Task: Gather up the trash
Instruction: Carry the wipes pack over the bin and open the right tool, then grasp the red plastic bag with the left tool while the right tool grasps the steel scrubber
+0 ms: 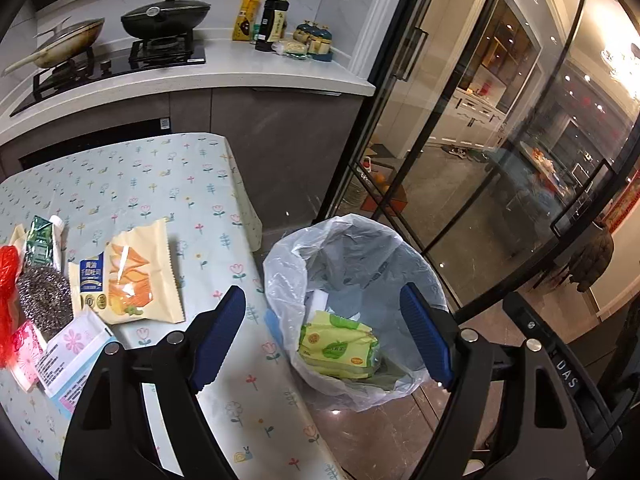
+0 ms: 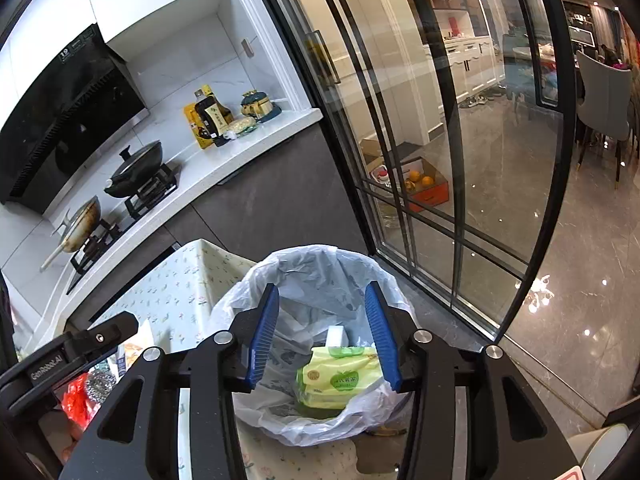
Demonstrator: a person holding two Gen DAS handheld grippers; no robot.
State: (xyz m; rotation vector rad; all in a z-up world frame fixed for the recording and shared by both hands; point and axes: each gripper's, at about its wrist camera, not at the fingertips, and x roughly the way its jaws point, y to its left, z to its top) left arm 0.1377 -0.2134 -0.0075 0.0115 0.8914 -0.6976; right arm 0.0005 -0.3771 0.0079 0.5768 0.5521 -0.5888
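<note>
The left gripper (image 1: pixel 324 336) is hanging over the table edge with jaws spread wide and nothing between them. Ahead of it and below, the lined trash bin (image 1: pixel 280 276) is standing on the floor beside the table (image 1: pixel 168 176). A green wipes pack (image 1: pixel 340 346) is lying inside the bin. To that gripper's left, a snack wrapper (image 1: pixel 132 276), steel scourer (image 1: pixel 44 300) and other packets are lying on the table. The right gripper (image 2: pixel 325 340) is hovering directly over the bin, jaws parted and gripping nothing, with the wipes pack (image 2: pixel 340 380) below them.
</note>
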